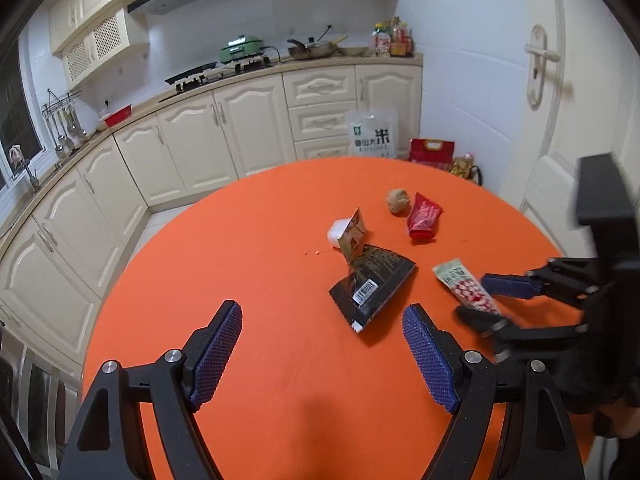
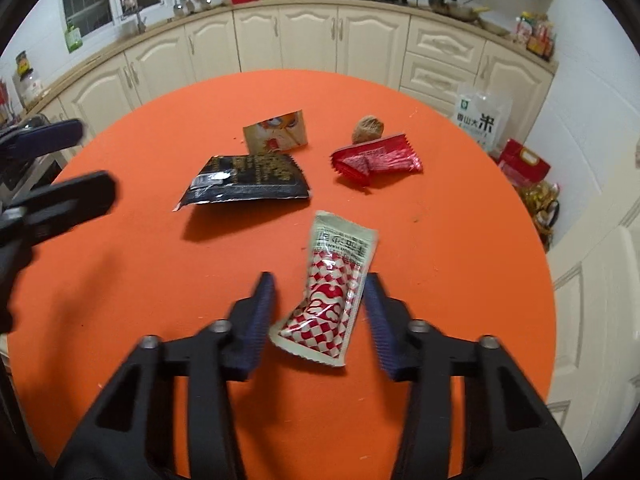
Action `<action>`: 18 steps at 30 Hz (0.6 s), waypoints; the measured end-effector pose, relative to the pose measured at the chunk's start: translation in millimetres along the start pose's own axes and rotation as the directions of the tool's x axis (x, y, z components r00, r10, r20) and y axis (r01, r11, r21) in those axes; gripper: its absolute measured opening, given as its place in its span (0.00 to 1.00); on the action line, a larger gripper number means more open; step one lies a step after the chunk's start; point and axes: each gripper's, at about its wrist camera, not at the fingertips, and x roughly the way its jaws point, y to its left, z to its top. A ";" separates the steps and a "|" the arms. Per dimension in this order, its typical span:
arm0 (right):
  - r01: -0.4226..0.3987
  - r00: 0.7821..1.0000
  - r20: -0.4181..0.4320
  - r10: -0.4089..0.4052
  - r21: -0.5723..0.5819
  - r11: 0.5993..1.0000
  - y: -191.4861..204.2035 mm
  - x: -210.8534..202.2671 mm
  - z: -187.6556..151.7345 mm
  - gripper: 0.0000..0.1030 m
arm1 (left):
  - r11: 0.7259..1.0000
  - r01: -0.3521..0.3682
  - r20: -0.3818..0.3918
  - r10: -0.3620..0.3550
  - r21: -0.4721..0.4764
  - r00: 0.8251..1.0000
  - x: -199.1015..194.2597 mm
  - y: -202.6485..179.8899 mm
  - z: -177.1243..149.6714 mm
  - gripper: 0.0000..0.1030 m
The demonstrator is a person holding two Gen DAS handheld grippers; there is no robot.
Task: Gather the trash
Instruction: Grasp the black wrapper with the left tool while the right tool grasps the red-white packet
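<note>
The right gripper (image 2: pixel 320 300) is hanging over the near part of the round orange table (image 2: pixel 120 280), its blue-padded fingers (image 2: pixel 262 312) standing either side of a red-and-white checked packet (image 2: pixel 326 300); the right pad is sitting just at the packet's edge, the left pad is a little apart from it, so the jaws are straddling it and not yet pinching. In the left wrist view that same packet (image 1: pixel 466 286) is lying toward the table's right edge with the right gripper (image 1: pixel 476 296) around it. The left gripper (image 1: pixel 322 354) is hovering over the bare near side of the table (image 1: pixel 240 240), fingers (image 1: pixel 218 356) spread wide with nothing between them. Further in, a black foil wrapper (image 2: pixel 248 178) is lying flat near the middle, a small picture-printed carton (image 2: pixel 278 132) is standing just behind it, and toward the far right edge a red wrapper (image 2: pixel 376 160) is lying beside a brown ball of twine (image 2: pixel 368 128).
</note>
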 end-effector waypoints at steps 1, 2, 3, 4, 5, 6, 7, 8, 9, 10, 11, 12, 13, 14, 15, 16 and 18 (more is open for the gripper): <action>-0.014 1.000 0.002 0.014 0.003 1.000 -5.9 -0.9 0.0 0.23 | 1.000 0.005 -0.007 -0.005 -0.002 1.000 10.3 -1.9 2.3 0.77; -0.042 0.999 0.006 0.042 0.016 0.999 -12.2 -0.7 0.1 0.22 | 1.000 0.011 -0.011 -0.011 -0.002 1.000 15.5 -4.5 3.0 0.76; -0.054 0.998 0.009 0.054 0.022 0.998 -15.7 -0.8 0.2 0.21 | 1.000 0.023 -0.017 -0.023 -0.001 1.000 23.1 -5.3 6.0 0.77; -0.067 0.998 0.013 0.067 0.023 0.998 -19.2 -0.6 0.8 0.20 | 1.000 0.030 -0.023 -0.030 0.002 0.999 30.2 -6.3 8.8 0.77; -0.068 0.997 0.022 0.067 0.023 0.997 -21.4 -1.3 0.2 0.19 | 1.000 0.025 -0.030 -0.025 0.006 0.999 36.8 -7.1 12.1 0.77; -0.071 0.997 0.023 0.070 0.024 0.997 -23.4 -0.3 0.8 0.19 | 1.000 0.005 -0.042 -0.004 0.015 0.999 46.4 -9.1 15.6 0.77; -0.077 0.997 0.028 0.076 0.026 0.997 -24.6 0.5 1.6 0.19 | 1.000 -0.005 -0.044 0.006 0.024 0.999 51.8 -10.3 17.4 0.76; -0.081 0.996 0.031 0.080 0.029 0.996 -26.4 1.1 2.3 0.19 | 0.999 -0.014 -0.045 0.016 0.031 0.999 58.1 -11.1 20.3 0.76; -0.085 0.996 0.034 0.084 0.033 0.996 -28.0 1.7 2.5 0.19 | 0.999 -0.022 -0.048 0.024 0.030 0.999 65.1 -11.2 23.4 0.76; -0.090 0.995 0.039 0.089 0.037 0.995 -30.0 2.3 3.1 0.19 | 1.000 -0.013 -0.055 0.014 0.026 0.998 71.9 -10.9 26.2 0.76; -0.095 0.995 0.043 0.094 0.042 0.995 -32.0 2.7 3.2 0.19 | 1.000 -0.003 -0.062 0.004 0.026 0.998 74.7 -11.5 27.3 0.76; -0.101 0.994 0.046 0.099 0.050 0.994 -34.9 3.2 2.5 0.19 | 1.000 0.003 -0.075 -0.001 0.027 0.997 80.2 -11.7 28.2 0.76; -0.104 0.994 0.051 0.101 0.053 0.993 -35.5 2.7 1.2 0.19 | 0.999 -0.003 -0.085 0.006 0.033 0.996 85.7 -13.1 29.4 0.74; -0.107 0.993 0.056 0.103 0.058 0.993 -37.4 2.7 1.4 0.19 | 0.999 -0.008 -0.092 0.012 0.041 0.996 91.1 -14.6 32.2 0.73; -0.109 0.993 0.057 0.106 0.062 0.992 -38.7 3.1 2.2 0.19 | 0.999 -0.010 -0.099 0.015 0.048 0.995 96.3 -16.1 34.6 0.71; -0.113 0.992 0.058 0.109 0.066 0.991 -40.5 3.8 3.2 0.19 | 0.999 -0.003 -0.102 0.008 0.050 0.995 98.5 -17.4 36.8 0.66; -0.123 0.991 0.061 0.119 0.072 0.990 -41.8 4.6 4.2 0.19 | 0.998 0.022 -0.112 -0.016 0.054 0.994 105.2 -20.5 42.4 0.52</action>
